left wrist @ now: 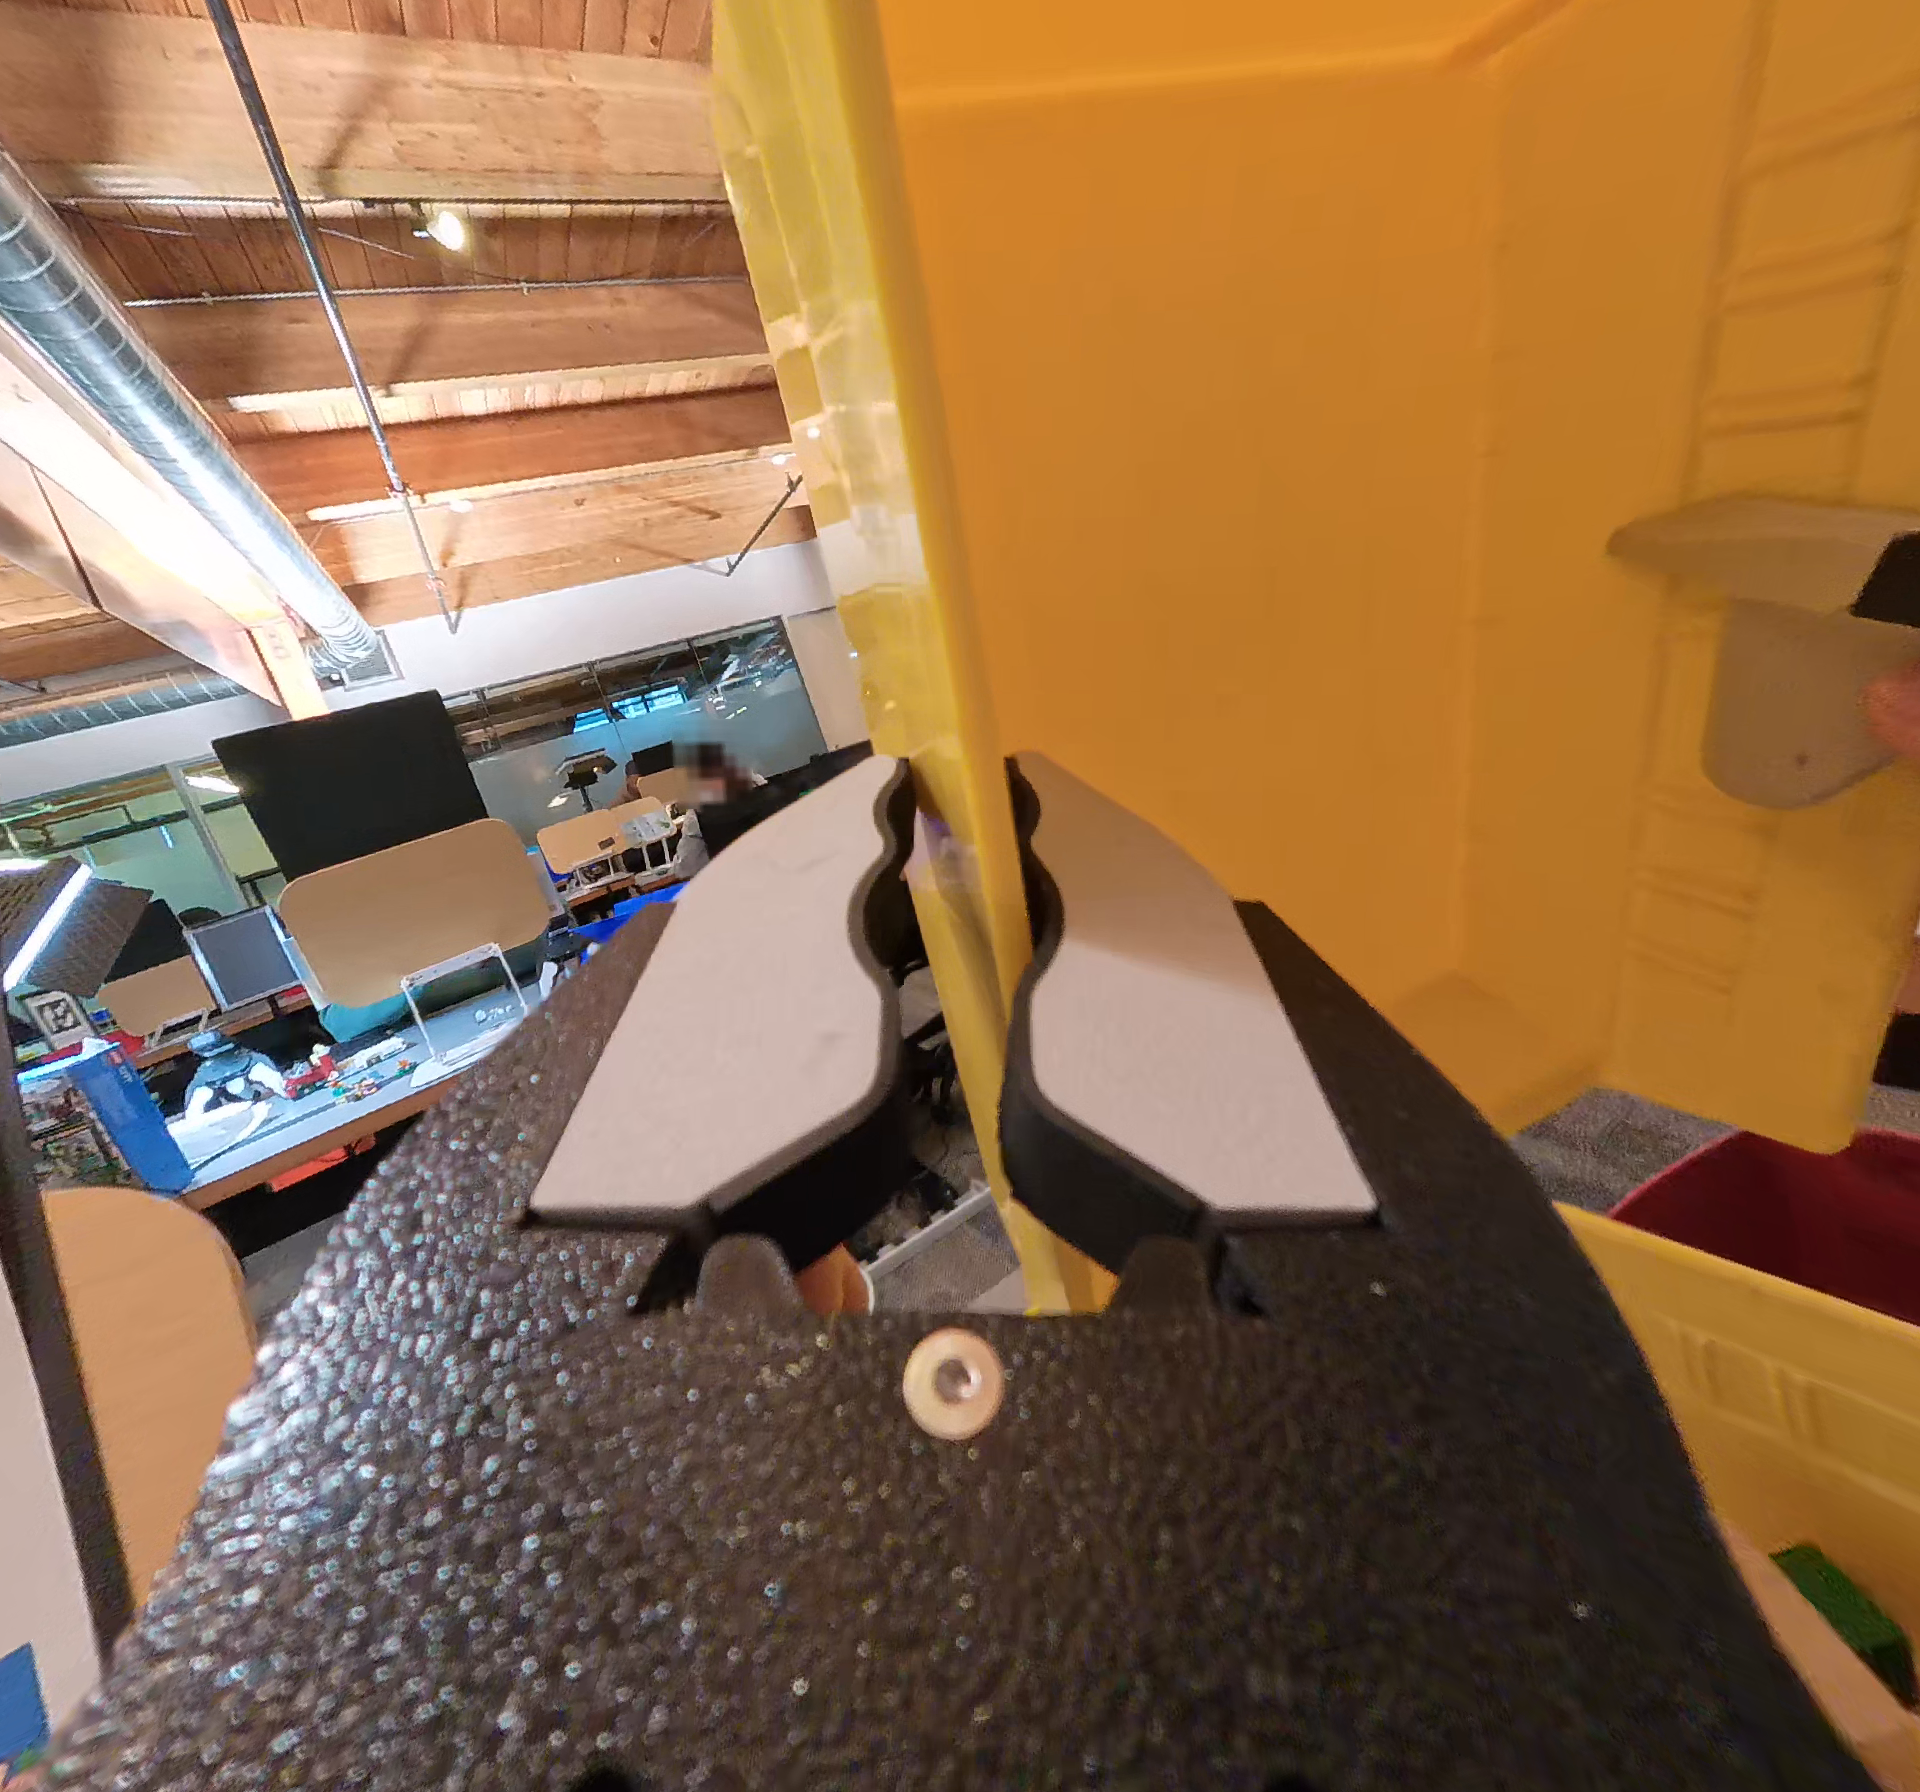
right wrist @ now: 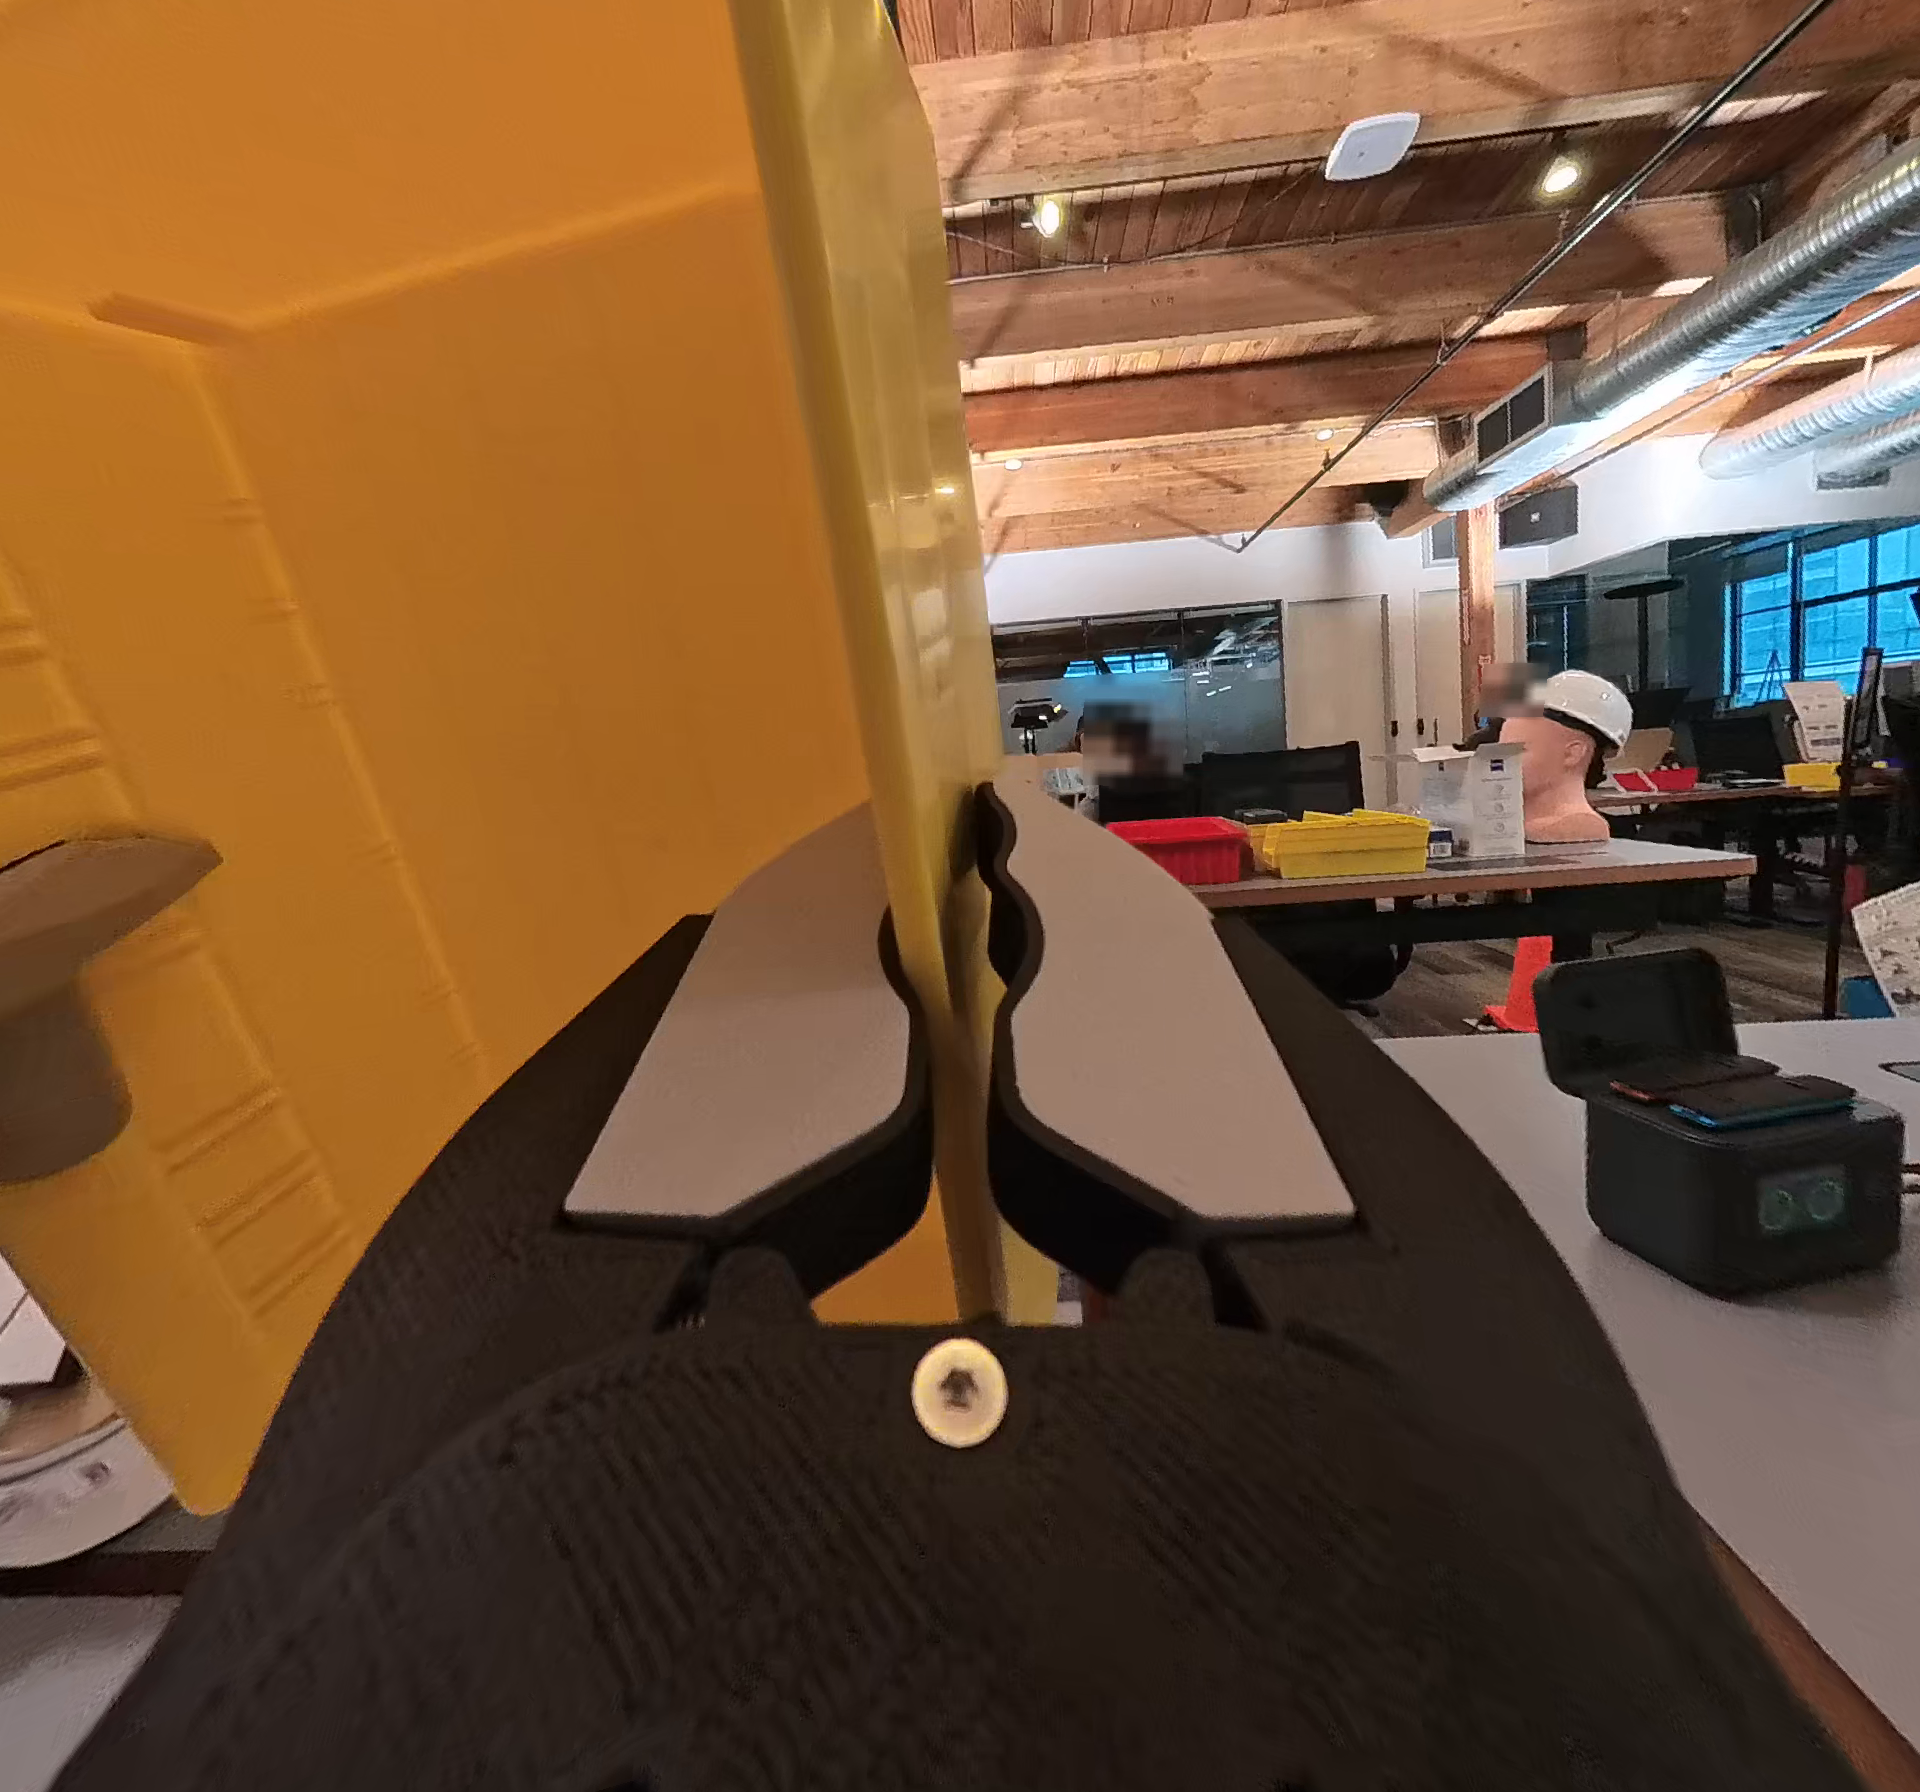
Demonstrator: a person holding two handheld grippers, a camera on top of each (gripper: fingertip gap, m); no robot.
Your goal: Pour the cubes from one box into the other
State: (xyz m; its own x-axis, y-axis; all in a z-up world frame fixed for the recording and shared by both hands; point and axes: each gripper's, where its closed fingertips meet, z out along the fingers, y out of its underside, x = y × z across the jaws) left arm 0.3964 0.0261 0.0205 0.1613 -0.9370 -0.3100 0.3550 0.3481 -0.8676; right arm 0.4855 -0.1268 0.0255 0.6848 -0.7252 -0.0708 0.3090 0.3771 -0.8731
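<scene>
I hold a yellow box lifted and tipped, its open inside facing both cameras; no cubes show inside it. My left gripper is shut on the box's left wall. My right gripper is shut on the opposite wall of the same box. Each view shows the other gripper's grey fingertip on the far wall, at the right edge in the left wrist view and at the left edge in the right wrist view. A second yellow box sits below at lower right, with a green cube in it.
A black open case stands on the grey table to my right. Farther off are tables with red and yellow bins, a mannequin head with a white hard hat and an orange cone. A dark red thing lies behind the lower box.
</scene>
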